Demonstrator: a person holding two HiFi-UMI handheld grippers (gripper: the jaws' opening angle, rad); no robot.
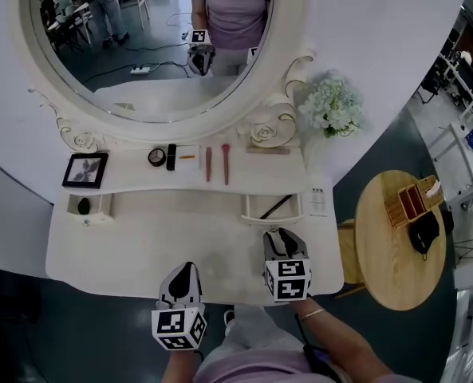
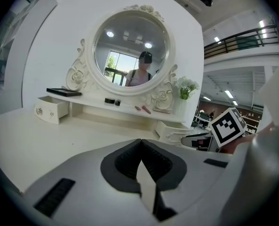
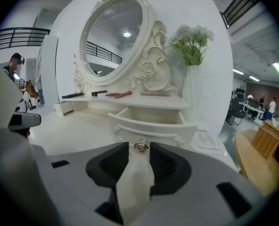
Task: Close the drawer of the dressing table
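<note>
The white table (image 1: pixel 132 250) has a shelf (image 1: pixel 288 166) along the back. A black picture frame (image 1: pixel 84 170) lies at the shelf's left end. Next come a round box (image 1: pixel 156 157), a black tube (image 1: pixel 171 156), a left pink stick (image 1: pixel 208 164) and a right pink stick (image 1: pixel 226 163). White flowers (image 1: pixel 330 108) stand at the right end. A paper (image 1: pixel 319 202) lies on the table top, just beside the open right drawer (image 1: pixel 272 207).

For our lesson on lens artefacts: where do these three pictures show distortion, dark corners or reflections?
Head view: fisheye bows the dressing table edge, and the mirror reflects the room. Left gripper view: black corners, soft even light. Right gripper view: black corners too.
</note>
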